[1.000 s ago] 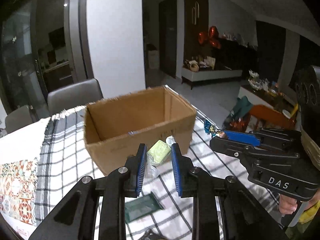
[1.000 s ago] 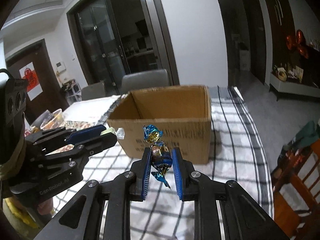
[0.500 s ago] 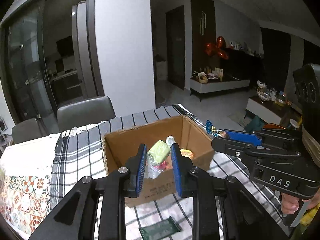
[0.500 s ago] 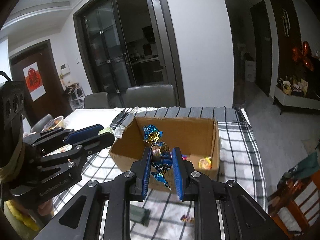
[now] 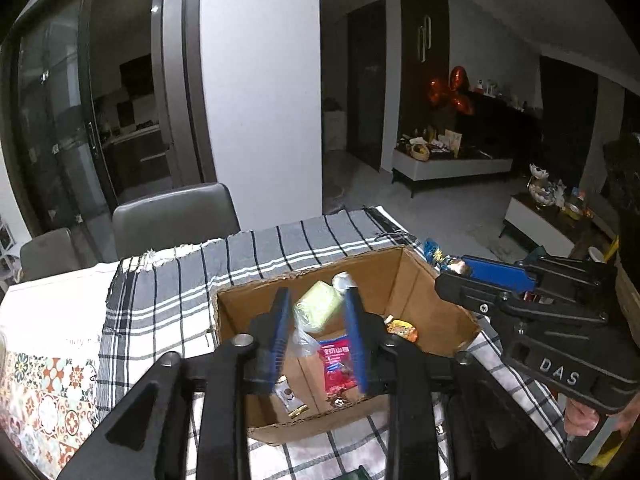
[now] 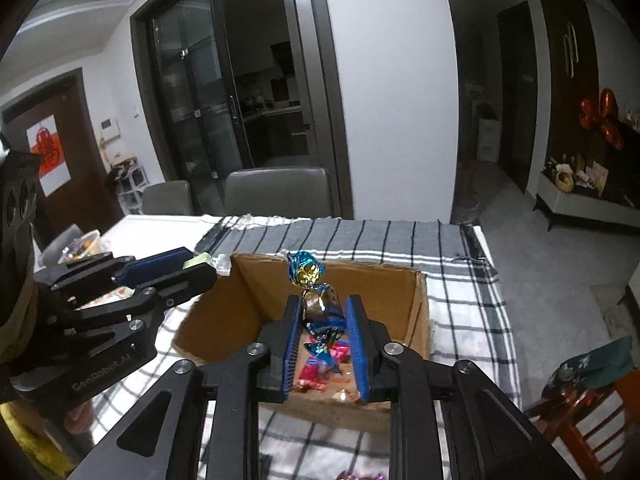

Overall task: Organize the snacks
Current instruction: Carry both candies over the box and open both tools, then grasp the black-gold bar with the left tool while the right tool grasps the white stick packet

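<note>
Cardboard box [image 5: 420, 288] is sitting under both your grippers. Left gripper [image 5: 318, 312] is opening around the green snack [image 5: 318, 306]; right gripper [image 6: 322, 312] is opening around the foil candy [image 6: 320, 300], pads no longer pressing.

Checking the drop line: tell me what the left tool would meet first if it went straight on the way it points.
Probably the pale green snack between the left tool's opened pads, then the cardboard box's inside; depth is unclear.
</note>
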A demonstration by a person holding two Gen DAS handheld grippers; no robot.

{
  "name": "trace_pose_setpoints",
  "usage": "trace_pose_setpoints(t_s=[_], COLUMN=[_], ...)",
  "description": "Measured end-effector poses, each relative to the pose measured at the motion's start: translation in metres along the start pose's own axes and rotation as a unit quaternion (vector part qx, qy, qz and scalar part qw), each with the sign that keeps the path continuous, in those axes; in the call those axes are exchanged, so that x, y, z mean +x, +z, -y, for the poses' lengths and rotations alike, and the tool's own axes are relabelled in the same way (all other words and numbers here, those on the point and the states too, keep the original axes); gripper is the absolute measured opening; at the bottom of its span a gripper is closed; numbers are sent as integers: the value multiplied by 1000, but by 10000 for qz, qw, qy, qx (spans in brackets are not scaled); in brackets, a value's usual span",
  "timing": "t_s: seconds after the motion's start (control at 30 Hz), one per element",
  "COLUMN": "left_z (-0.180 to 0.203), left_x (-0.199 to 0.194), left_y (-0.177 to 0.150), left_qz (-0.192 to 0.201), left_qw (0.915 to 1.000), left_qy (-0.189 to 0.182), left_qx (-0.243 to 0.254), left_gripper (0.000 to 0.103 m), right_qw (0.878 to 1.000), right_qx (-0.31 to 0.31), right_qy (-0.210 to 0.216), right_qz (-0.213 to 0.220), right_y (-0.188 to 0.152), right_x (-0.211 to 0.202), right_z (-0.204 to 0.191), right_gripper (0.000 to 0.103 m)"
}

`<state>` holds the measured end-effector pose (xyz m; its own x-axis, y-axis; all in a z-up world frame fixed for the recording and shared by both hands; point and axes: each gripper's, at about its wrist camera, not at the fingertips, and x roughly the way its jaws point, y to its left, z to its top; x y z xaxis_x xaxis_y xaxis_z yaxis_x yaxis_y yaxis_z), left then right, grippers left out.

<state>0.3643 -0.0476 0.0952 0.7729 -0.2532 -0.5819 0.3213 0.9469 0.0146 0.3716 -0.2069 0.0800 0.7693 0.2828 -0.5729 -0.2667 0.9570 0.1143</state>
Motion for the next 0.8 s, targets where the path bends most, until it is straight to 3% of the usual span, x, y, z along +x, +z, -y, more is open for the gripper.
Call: trace_pose_setpoints(t_s=[0.07,0.3,0.8], left_z=[0,4,31], left_x=[-3,-23,-94], left_y=[-3,-16,-72], left_qz=[39,20,212], left_qw=[10000,9998,9989], left_qy=[68,197,334], left_qx=[-19,-89,-249], left_gripper=[41,43,44], right_qw=[9999,9997,9973], right_qx=[-37,107,514], right_qy=[-106,-208,-453], right_qz=[18,86,265], right_y=[-2,-11,-70], right_x=[-2,-22,-93], right_z=[-1,-3,-22], right_gripper=[38,38,38])
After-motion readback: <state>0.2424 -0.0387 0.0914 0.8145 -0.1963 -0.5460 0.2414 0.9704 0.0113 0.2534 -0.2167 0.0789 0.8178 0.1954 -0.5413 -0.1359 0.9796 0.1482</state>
